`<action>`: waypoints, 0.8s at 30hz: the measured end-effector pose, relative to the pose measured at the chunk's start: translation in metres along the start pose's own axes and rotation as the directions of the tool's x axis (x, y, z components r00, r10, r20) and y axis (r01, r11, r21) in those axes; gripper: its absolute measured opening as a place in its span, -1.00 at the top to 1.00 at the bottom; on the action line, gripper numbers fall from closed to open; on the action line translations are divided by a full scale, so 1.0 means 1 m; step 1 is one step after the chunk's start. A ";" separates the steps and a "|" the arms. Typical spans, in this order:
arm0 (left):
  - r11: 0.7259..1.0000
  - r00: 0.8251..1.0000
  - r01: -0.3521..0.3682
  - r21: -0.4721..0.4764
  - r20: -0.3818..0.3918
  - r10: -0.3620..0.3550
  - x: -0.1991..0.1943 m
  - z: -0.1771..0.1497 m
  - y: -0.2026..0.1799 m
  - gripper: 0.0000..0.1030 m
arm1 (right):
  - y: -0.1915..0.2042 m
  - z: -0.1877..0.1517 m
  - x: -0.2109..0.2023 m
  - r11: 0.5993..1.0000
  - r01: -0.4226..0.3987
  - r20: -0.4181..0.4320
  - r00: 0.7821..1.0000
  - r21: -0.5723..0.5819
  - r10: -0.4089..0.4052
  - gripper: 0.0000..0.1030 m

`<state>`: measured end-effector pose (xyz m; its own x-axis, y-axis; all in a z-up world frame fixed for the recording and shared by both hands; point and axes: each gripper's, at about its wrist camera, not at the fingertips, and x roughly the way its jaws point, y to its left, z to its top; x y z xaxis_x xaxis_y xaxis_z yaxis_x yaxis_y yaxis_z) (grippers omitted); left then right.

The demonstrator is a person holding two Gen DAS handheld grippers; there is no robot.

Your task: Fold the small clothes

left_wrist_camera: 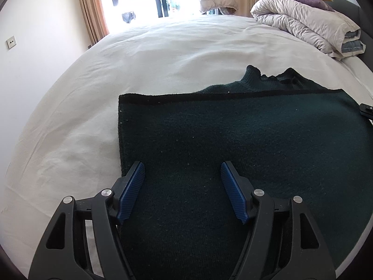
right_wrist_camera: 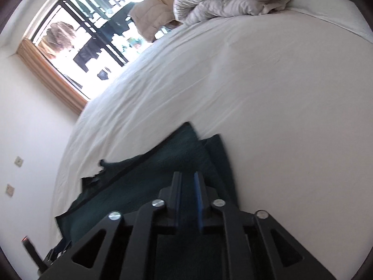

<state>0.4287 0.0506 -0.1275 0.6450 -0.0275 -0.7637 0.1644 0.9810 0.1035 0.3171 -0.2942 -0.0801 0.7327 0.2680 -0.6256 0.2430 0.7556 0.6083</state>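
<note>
A dark green knitted sweater [left_wrist_camera: 244,140] lies folded on the white bed [left_wrist_camera: 139,58], its collar at the far side. My left gripper [left_wrist_camera: 183,170] is open, its blue pads [left_wrist_camera: 131,191] hovering over the near left part of the sweater, holding nothing. In the right wrist view the camera is tilted; my right gripper [right_wrist_camera: 187,182] has its jaws nearly closed over the sweater [right_wrist_camera: 163,163] near its right edge. Fabric shows between the fingers, but a grip is unclear. The right gripper's tip also shows at the left wrist view's right edge [left_wrist_camera: 367,110].
A rolled grey-white duvet [left_wrist_camera: 303,25] with purple and yellow pillows sits at the bed's far right. A bright window with curtains [left_wrist_camera: 93,4] and hanging clothes is behind. A wall [left_wrist_camera: 28,46] lies to the left of the bed.
</note>
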 end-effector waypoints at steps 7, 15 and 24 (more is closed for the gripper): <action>1.000 1.000 -0.009 0.004 -0.001 0.009 0.000 0.001 -0.001 -0.31 | 0.067 -0.103 0.008 0.954 -0.252 -0.254 0.945 -0.161 0.207 0.37; 1.000 1.000 -0.018 0.009 -0.002 0.018 0.001 0.002 -0.005 -0.31 | -0.021 -0.071 -0.011 0.993 -0.115 -0.130 0.985 0.001 0.115 1.00; 0.994 0.997 0.072 -0.079 0.042 -0.069 -0.055 -0.006 -0.013 -0.31 | 0.009 -0.082 -0.050 0.978 -0.207 -0.085 0.975 0.009 0.207 0.69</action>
<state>0.3868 0.0403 -0.0910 0.6626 -0.1031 -0.7419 0.1507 0.9886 -0.0027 0.2301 -0.2519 -0.0838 0.7100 0.4689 -0.5253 0.0914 0.6784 0.7290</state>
